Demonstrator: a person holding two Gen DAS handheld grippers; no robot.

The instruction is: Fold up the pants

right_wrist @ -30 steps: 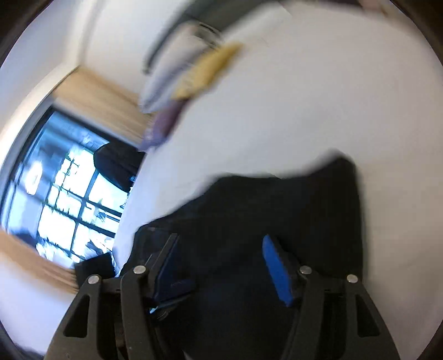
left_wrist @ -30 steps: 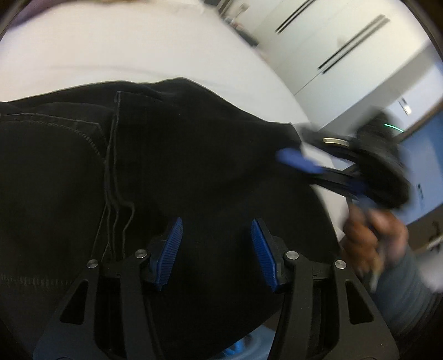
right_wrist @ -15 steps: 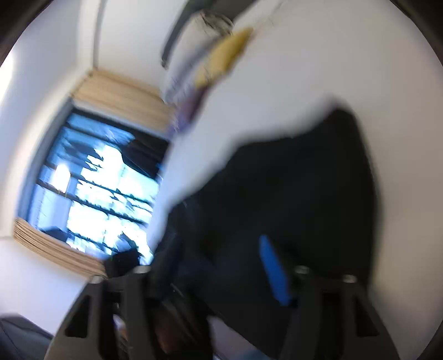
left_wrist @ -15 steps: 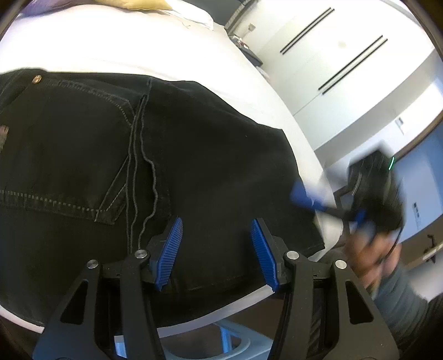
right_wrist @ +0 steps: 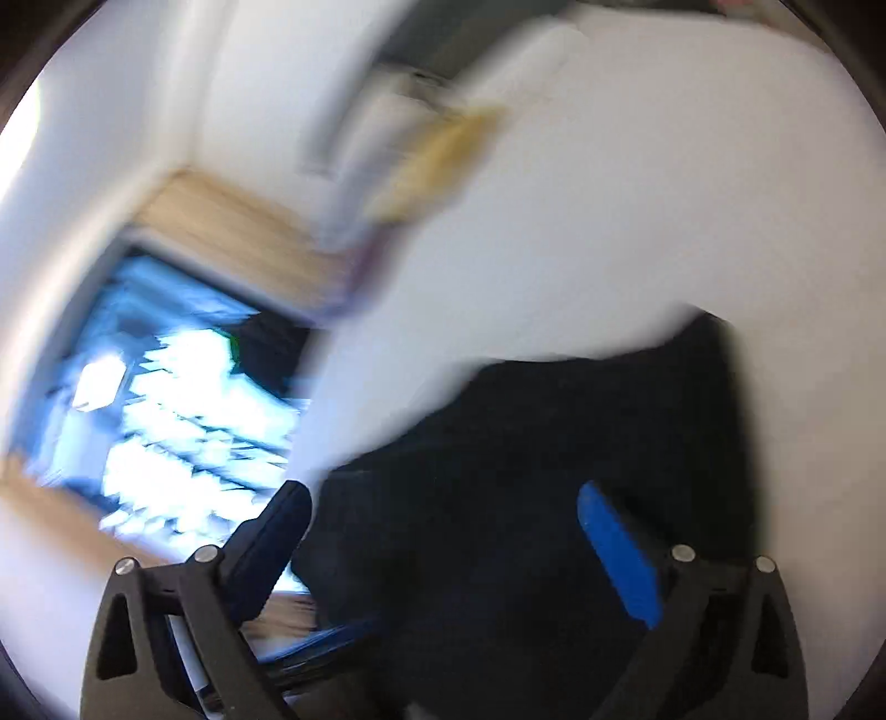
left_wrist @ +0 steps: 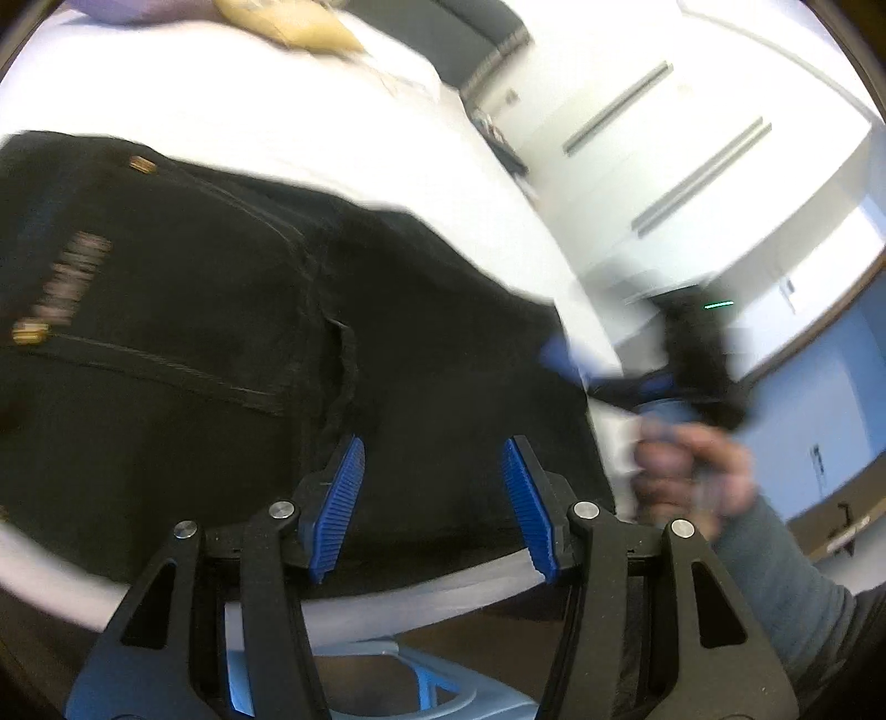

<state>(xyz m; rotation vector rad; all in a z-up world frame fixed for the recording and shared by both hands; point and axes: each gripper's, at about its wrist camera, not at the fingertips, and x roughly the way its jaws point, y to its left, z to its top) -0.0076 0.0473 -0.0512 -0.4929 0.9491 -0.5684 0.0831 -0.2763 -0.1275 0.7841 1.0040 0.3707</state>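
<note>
Black pants (left_wrist: 232, 343) lie folded on the white bed (left_wrist: 221, 111), their back pocket and waistband patch showing at the left. My left gripper (left_wrist: 432, 498) is open and empty, above the pants' near edge. My right gripper (left_wrist: 603, 371) shows blurred at the pants' right edge, held by a hand (left_wrist: 686, 476). In the right wrist view the right gripper (right_wrist: 443, 554) is open and empty over the pants (right_wrist: 554, 471); that view is motion-blurred.
A yellow and a purple cloth (left_wrist: 293, 27) lie at the far end of the bed. White wardrobe doors (left_wrist: 692, 138) stand to the right. A light blue frame (left_wrist: 421, 681) sits below the bed's near edge. A window (right_wrist: 166, 415) is at the left.
My left gripper has drawn back towards the bed's near edge, so more of the pants shows. The right gripper keeps moving fast by the pants' right edge. Both stay open.
</note>
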